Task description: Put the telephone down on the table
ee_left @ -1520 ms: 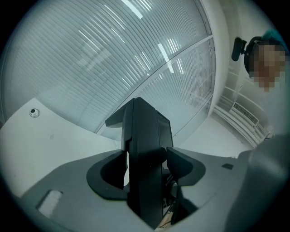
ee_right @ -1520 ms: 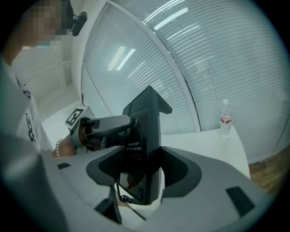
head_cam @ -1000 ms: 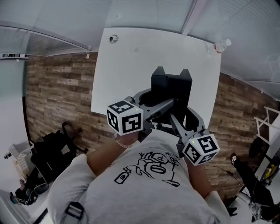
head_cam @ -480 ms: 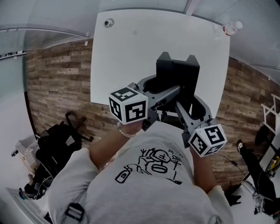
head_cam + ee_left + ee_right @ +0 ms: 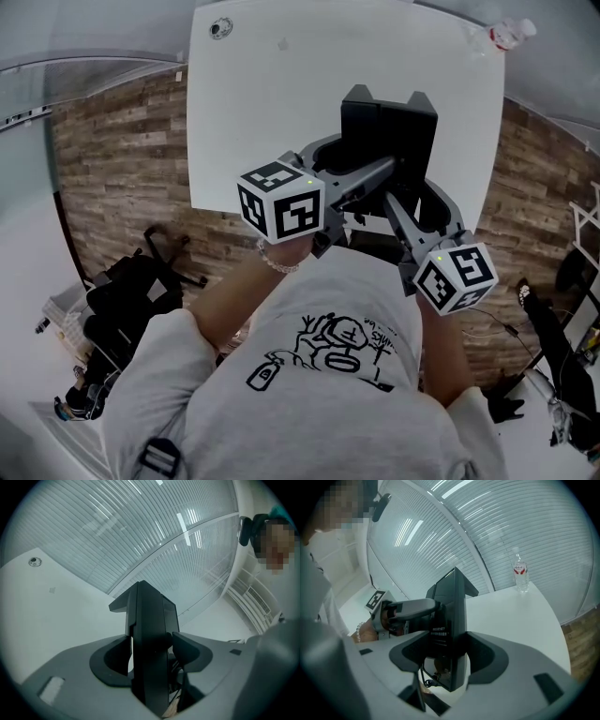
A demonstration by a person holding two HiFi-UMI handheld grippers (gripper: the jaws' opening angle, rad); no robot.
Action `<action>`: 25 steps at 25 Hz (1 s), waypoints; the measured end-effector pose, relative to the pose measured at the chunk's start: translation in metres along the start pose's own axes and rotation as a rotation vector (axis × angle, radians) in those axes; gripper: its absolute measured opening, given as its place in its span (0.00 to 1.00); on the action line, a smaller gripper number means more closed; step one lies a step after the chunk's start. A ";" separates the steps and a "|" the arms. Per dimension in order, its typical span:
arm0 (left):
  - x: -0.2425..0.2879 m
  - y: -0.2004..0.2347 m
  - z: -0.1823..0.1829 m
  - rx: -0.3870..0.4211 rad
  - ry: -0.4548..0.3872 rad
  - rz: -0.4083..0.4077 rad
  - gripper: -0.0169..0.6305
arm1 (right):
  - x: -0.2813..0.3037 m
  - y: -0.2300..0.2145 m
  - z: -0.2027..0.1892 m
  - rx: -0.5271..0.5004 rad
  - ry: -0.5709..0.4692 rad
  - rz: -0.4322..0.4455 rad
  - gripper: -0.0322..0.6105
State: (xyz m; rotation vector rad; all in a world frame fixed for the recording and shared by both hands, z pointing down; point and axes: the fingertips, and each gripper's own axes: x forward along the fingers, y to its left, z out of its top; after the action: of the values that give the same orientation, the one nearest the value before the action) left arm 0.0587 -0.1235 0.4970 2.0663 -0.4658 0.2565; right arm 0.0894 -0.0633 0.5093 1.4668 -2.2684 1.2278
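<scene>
The telephone is a black boxy set, held upright over the near part of the white table. Both grippers clamp it from opposite sides. My left gripper is shut on its left face, and in the left gripper view the telephone stands edge-on between the jaws of that gripper. My right gripper is shut on the right face. In the right gripper view the telephone fills the gap of that gripper, and a cord dangles under it. I cannot tell whether its base touches the table.
A water bottle stands at the table's far right corner. A round cable grommet sits at the far left corner. On the wood floor lie a black chair and bags at left and cables at right.
Both grippers have sunk toward the table with the telephone still clamped between them. The table's near edge now lies closer under the telephone.
</scene>
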 end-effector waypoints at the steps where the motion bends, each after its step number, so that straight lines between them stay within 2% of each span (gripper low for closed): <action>1: 0.002 0.004 -0.001 -0.001 0.002 0.001 0.44 | 0.003 -0.002 -0.002 0.003 0.003 -0.002 0.42; 10: 0.019 0.038 -0.010 -0.037 0.019 0.005 0.44 | 0.029 -0.024 -0.016 0.024 0.027 -0.012 0.42; 25: 0.044 0.081 -0.016 -0.045 0.042 0.018 0.44 | 0.065 -0.054 -0.030 0.050 0.047 -0.016 0.42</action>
State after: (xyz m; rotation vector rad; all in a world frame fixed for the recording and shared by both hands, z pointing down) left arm 0.0637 -0.1567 0.5844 2.0098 -0.4606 0.2966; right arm 0.0935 -0.0957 0.5930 1.4544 -2.2074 1.3085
